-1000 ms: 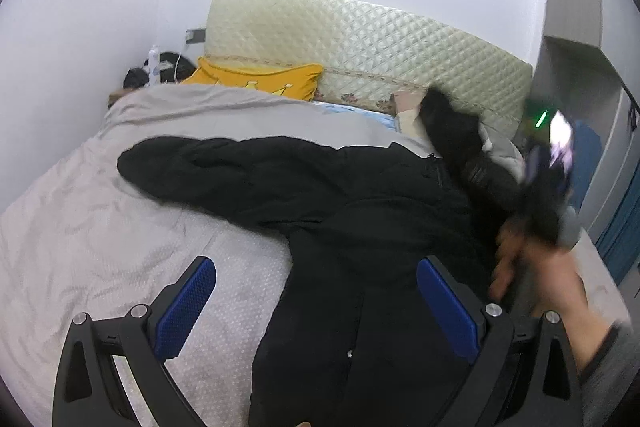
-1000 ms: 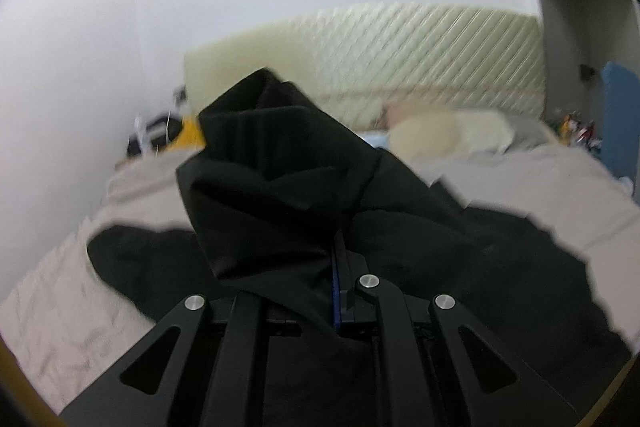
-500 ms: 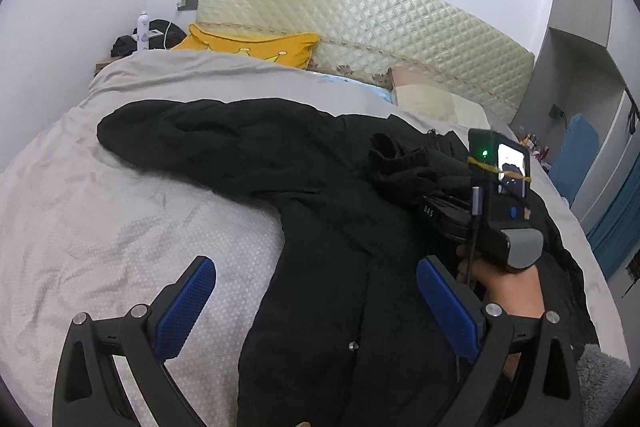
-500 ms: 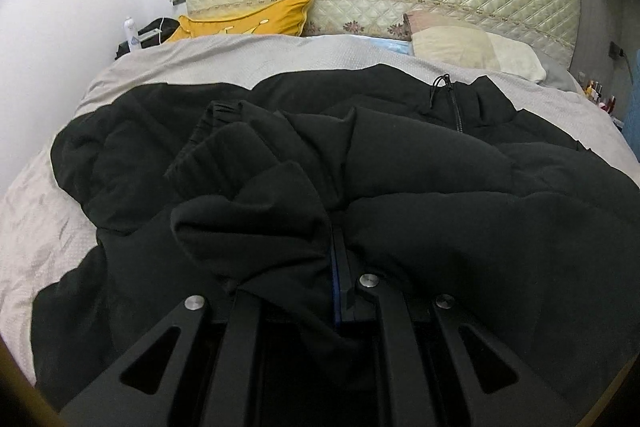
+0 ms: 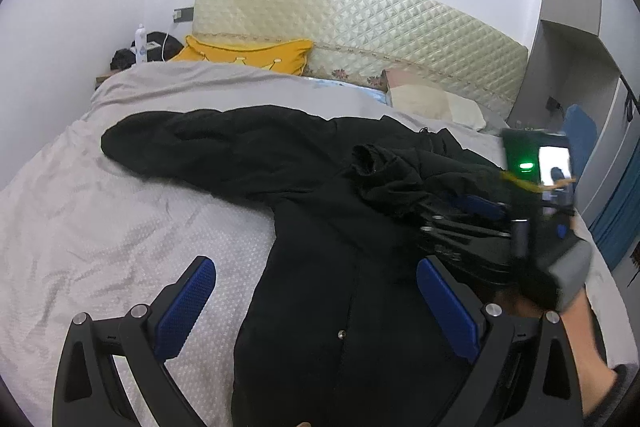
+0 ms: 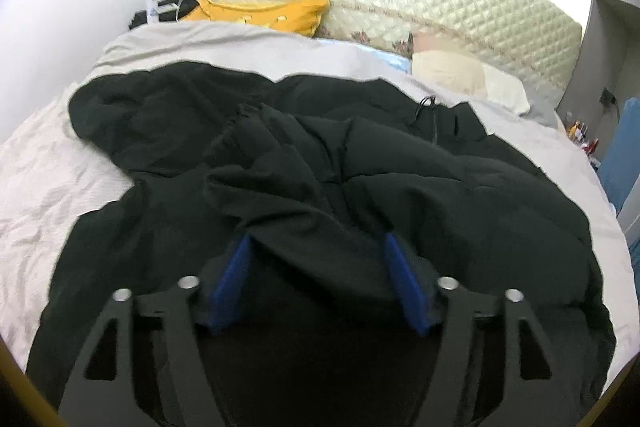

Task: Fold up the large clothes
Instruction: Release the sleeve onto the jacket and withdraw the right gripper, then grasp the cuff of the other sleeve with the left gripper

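coat (image 5: pixel 320 247) lies flat on the bed (image 5: pixel 100 227), front up, collar toward the headboard (image 5: pixel 360 27) — black, padded, bulky. one sleeve (image 5: pixel 208 147) is stretched out sideways over the grey cover, unfolded. the other sleeve (image 6: pixel 288 163) is laid across the chest, bunched, cuff pointing inward; placed there, i judge, to bring the coat's width in before any lengthwise fold.

right gripper (image 6: pixel 316 287): fingers apart, blue pads on either side of the sleeve cloth, which sags between them and over them. not pinching — the cloth rests by its own weight. i read this as a release, sleeve set where it should stay.

left gripper (image 5: pixel 316 311): fingers wide apart, holding nothing, hovering low over the coat's hem side, one pad above bare bed, the other above the coat body. idle, well placed to go for the outstretched sleeve.

risk: padding is springy, the laid sleeve may creep back when i pull out. yellow pillow (image 5: pixel 248 55) well clear.
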`<state>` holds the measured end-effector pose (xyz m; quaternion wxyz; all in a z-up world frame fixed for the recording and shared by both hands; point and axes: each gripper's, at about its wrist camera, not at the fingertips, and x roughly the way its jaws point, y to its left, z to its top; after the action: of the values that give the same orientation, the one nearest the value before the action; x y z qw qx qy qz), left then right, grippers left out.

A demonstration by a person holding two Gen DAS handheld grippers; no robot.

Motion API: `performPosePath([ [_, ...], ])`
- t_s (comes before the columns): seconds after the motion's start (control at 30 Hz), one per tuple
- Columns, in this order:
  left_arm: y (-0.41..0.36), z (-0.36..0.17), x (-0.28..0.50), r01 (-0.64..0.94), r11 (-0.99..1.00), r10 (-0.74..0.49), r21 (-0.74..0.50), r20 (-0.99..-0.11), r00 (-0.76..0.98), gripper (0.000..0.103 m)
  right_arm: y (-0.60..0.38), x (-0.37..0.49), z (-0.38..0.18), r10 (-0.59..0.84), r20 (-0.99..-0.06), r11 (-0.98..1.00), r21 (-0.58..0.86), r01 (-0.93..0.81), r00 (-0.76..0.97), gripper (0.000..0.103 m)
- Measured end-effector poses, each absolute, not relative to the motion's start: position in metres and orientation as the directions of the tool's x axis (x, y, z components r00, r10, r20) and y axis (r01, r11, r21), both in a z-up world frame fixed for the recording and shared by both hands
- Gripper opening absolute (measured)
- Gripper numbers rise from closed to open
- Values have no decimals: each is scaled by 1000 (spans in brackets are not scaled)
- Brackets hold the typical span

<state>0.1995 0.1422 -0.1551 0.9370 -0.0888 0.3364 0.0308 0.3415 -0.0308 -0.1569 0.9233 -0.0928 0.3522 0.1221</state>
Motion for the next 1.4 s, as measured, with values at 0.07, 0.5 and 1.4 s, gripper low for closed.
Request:
performPosePath([
  [0.07,140,-155,197,-116,984,1,-138,-639,769,102,-42,331,-149,175,-667,960,-48,-277,724,74],
  [0.5,114,-132,158,-75,991,-1,-113,-558,830,102,-113,232,-98,219,-553,973,59,-224,804,74],
  [1.4,96,-121,113,-30,982,-61,-185,-469,881,102,-205,67,-45,159,-378,984,135,-116,912,77],
])
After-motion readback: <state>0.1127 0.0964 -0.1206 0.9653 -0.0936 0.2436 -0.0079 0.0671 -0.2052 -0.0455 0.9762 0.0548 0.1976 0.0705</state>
